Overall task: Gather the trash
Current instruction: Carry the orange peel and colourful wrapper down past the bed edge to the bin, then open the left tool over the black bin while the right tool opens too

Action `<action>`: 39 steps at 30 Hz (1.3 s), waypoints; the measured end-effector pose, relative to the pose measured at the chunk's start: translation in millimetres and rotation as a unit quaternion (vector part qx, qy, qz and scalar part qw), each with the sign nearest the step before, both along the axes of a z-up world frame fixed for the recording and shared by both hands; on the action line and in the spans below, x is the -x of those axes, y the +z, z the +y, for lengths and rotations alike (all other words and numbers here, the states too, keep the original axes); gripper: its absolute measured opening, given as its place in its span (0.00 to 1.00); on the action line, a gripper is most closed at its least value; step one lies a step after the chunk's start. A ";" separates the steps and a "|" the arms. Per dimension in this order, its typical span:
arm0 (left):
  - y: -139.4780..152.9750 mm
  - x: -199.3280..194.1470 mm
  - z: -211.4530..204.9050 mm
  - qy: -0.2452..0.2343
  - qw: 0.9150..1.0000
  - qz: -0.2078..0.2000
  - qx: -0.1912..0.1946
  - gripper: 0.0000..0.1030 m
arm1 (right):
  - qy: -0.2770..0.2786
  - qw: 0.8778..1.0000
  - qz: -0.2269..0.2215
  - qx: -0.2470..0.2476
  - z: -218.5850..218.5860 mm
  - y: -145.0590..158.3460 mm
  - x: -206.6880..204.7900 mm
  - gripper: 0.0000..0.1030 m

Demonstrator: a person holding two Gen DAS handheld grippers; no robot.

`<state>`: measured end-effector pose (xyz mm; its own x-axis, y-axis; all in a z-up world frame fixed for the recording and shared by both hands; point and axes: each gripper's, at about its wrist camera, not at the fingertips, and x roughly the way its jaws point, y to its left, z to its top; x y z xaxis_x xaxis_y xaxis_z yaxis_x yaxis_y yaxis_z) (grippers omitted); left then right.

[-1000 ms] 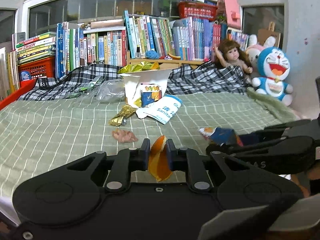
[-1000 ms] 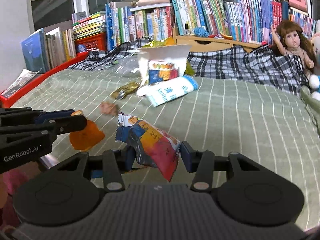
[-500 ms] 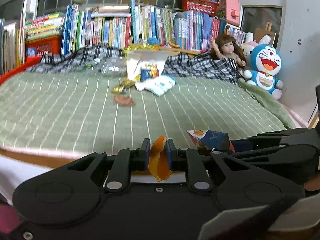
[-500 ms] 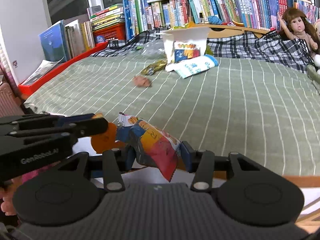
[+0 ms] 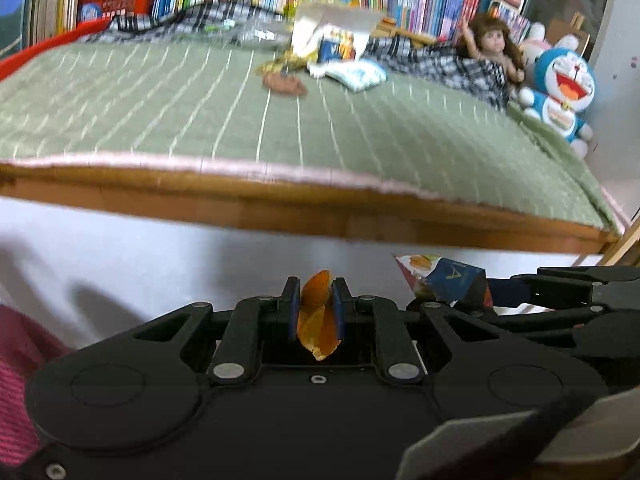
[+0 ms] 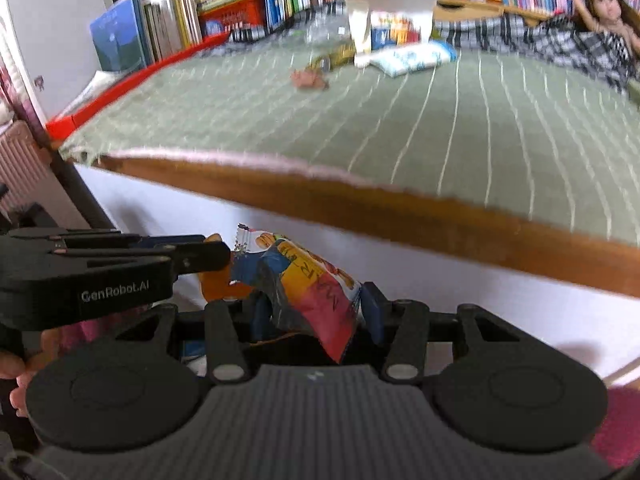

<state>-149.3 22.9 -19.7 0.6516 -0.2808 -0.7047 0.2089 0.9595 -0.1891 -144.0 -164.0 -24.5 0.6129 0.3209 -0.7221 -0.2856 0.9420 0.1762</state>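
Both grippers are off the bed now and lower than a second ago: the green cover that filled the views has slid up and away, and the bed's wooden edge [image 5: 320,216] cuts across the frame with the white side panel below it. The left gripper [image 5: 316,308] is clenched on an orange peel [image 5: 318,320], pinched upright between its pads. The right gripper [image 6: 312,312] grips a crumpled snack bag [image 6: 304,280], jaws about half apart around its bulk. The two sit just beside each other, peel and bag nearly touching in the right view.

So two pieces are collected and being carried down and back, presumably toward a bin, though none is in sight. More trash waits at the far side of the bed: a pink scrap [image 5: 284,82], a gold wrapper [image 6: 334,56], a white-blue packet [image 5: 356,74] and a torn paper bag [image 6: 390,16]. Another trip looks needed.
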 end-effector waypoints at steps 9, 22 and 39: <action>-33.5 -2.8 -11.3 -0.005 0.998 0.059 -0.021 0.15 | -0.001 0.999 0.049 0.010 3.9 -36.9 2.2 0.51; -81.6 -15.0 -20.3 0.002 0.989 0.135 -0.053 0.16 | -0.005 0.992 0.122 0.013 2.9 -86.5 -2.9 0.52; -82.5 -13.1 -22.8 -0.011 0.990 0.124 -0.068 0.19 | -0.008 0.991 0.132 0.013 8.9 -94.1 -11.5 0.66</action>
<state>-136.1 0.1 -102.2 0.4489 -0.1840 -0.8744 0.1924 0.9755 -0.1065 -132.5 -155.1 -118.6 0.4063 0.2909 -0.8662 -0.2173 0.9515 0.2176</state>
